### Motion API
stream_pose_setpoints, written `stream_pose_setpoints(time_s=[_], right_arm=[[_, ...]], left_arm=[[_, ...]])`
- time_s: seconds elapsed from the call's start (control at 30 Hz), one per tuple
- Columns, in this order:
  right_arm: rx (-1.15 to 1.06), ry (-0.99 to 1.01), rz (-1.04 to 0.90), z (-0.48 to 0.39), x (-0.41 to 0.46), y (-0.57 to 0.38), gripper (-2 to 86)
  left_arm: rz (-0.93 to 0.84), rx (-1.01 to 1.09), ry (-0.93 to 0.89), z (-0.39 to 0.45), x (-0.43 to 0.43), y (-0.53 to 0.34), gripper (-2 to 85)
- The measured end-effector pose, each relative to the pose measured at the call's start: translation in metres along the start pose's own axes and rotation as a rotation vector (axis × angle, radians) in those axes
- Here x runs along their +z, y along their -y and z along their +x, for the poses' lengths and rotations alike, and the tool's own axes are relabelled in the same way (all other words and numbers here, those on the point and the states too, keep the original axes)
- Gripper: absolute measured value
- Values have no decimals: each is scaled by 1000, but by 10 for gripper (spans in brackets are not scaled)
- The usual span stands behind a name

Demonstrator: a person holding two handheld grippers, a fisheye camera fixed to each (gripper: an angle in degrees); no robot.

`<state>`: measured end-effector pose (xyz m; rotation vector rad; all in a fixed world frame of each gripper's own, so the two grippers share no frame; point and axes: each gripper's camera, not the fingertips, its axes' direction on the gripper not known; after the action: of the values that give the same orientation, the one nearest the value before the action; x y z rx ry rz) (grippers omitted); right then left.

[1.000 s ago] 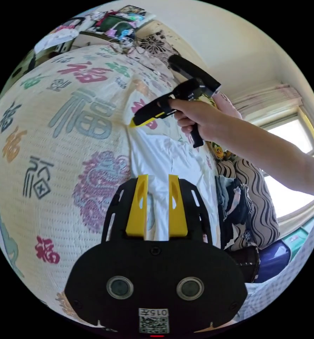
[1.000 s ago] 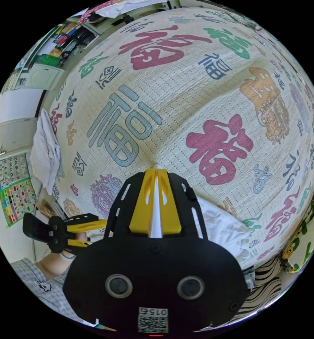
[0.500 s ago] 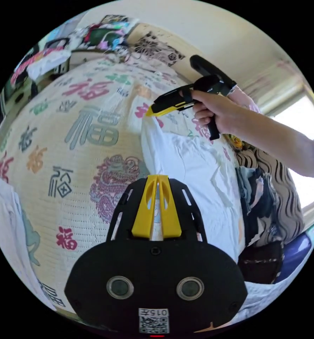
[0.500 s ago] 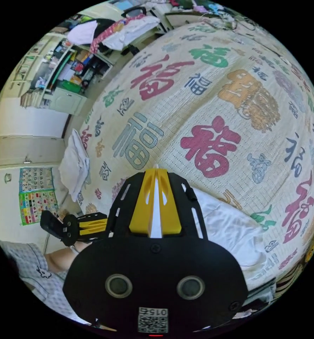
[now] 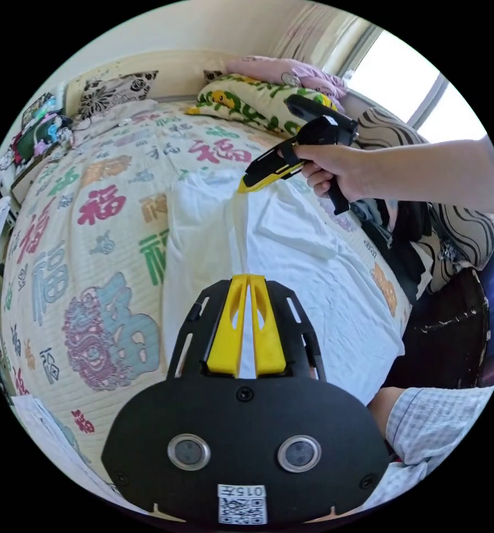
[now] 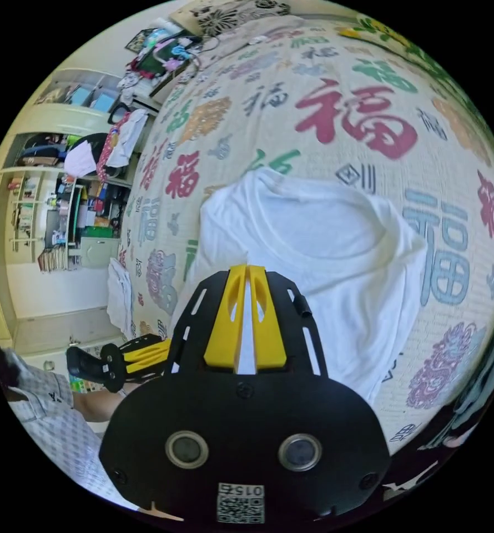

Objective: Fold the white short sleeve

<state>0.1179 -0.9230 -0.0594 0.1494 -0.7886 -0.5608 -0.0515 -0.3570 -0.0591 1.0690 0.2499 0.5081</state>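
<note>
White short-sleeve cotton T-shirt [image 5: 291,261] lies spread on the bed [image 5: 91,222], on a cream woven mat printed with coloured characters, with one edge lifted off the surface. That edge runs as a taut strip between the two grippers. Left gripper [image 5: 248,286], yellow-jawed on a black body, has its jaws closed down to a sliver with white cloth pinched between them. Right gripper [image 5: 247,186], seen in the left gripper view in the person's hand [image 5: 336,172], is likewise clamped on the far end of the same strip; in the right gripper view its own jaws [image 6: 247,277] are nearly together with cloth in the gap. The shirt's body [image 6: 324,250] lies mostly flat below, collar end toward the pillows [image 5: 247,100].

Risks, as judgement: each pinch looks thin and sits right at the jaw tips, so a sideways tug could slip the fabric out and drop the edge. Pulling the two ends unevenly would likely skew the fold line and leave a diagonal crease. Lifting too high could drag the rest of the shirt across the mat and bunch it. The shirt's near side sits close to the bed's edge by the dark clothes pile [image 5: 402,239], so a drag that way could pull it off the side.
</note>
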Motion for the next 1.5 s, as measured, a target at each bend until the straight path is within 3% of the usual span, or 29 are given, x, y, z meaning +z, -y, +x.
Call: stream_pose_setpoints(time_s=[0.13,0.3,0.43,0.57,0.8,0.9,1.1,1.33,1.5], right_arm=[[106,-69,9,20,-19,-12,41],[-22,-118,111,-2,-63,-17,53],[-200,-104,-34,-33,-59,-5,51],[-190,-127,-237,-30,-49,-12,49],[-154,-174,-280,-10,-85,-72,40],[-127,-134,-201,1,-120,-89,47],[-78,-215,5,33,-194,-78,67],[-66,-271,-134,44,-209,-54,109],[-91,-348,-216,40,-217,-72,37]], left_arm=[[-115,28,-123,21,31,11,42],[25,-44,-101,24,18,30,49],[-4,-140,-55,9,43,51,51],[-128,-124,-116,14,78,60,51],[-252,-62,-172,30,100,63,43],[-171,-36,-249,26,86,80,47],[-24,36,-46,-4,77,156,96],[-187,-33,-64,-27,147,237,117],[-283,22,12,-13,171,238,64]])
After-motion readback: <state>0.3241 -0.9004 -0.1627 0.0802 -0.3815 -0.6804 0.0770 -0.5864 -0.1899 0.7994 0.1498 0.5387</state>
